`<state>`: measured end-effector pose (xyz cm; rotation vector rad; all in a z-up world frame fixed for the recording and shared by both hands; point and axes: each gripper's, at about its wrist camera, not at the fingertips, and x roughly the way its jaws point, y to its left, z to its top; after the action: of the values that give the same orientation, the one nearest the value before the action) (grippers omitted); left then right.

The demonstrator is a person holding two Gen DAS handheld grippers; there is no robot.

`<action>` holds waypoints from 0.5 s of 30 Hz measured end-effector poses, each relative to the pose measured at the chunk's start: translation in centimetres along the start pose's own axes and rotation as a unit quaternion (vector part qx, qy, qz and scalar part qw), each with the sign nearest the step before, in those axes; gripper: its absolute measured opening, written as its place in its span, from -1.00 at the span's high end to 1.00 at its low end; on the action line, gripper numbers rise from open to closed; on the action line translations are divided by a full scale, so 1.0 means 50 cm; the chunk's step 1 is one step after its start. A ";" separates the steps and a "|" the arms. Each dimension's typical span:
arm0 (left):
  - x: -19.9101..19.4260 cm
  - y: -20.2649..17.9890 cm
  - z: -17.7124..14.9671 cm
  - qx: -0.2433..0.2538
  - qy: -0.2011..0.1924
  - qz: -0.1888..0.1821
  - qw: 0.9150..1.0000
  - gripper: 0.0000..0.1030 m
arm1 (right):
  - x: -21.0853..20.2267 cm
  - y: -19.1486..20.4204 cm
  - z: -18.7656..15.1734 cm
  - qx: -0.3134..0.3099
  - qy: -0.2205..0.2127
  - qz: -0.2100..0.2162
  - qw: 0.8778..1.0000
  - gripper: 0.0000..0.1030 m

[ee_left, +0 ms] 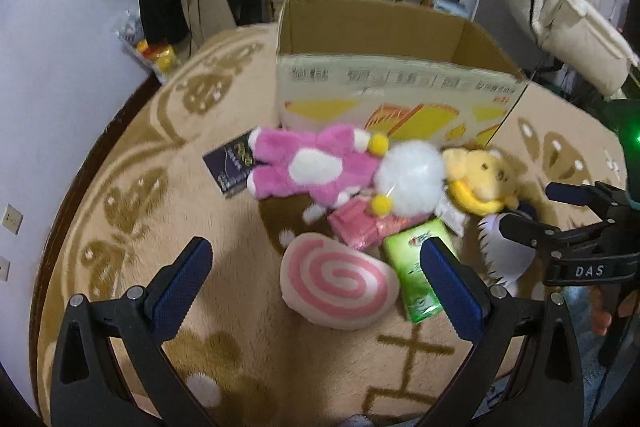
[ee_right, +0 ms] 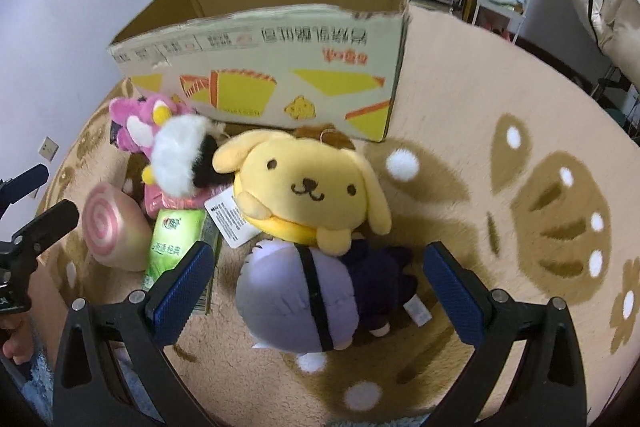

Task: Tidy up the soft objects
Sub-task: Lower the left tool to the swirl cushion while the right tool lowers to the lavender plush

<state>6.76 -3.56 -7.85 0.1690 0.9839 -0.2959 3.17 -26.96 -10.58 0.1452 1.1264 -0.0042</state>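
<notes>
Nothing packed yet, we judge: the cardboard box [ee_right: 280,67] shows only bare inner walls. Soft toys lie heaped on the rug just before its printed front: pink plush [ee_left: 308,163], yellow dog [ee_right: 308,187], lilac doll [ee_right: 296,291], swirl cushion [ee_left: 340,279]. Our left gripper [ee_left: 320,291] and right gripper [ee_right: 316,295] both gape, holding nothing, hovering over the heap.

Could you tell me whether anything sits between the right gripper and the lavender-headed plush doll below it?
Nothing visible does. The right gripper hangs open right over the lavender-headed plush doll, its jaws on either side. The yellow floppy-eared plush dog only rests against the doll's far edge, toward the open cardboard box.
</notes>
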 end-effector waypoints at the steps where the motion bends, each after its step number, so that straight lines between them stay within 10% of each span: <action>1: 0.006 0.000 0.000 -0.001 0.008 0.003 1.000 -0.99 | 0.005 0.002 -0.002 -0.002 0.006 0.000 1.000 -1.00; 15: 0.083 -0.041 -0.001 0.048 0.094 0.034 0.994 -0.99 | 0.035 0.011 -0.010 -0.005 0.038 -0.001 0.999 -1.00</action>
<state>8.22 -6.20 -11.36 0.3227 1.1476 -0.2685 3.52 -26.24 -12.28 0.1366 1.2025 0.0038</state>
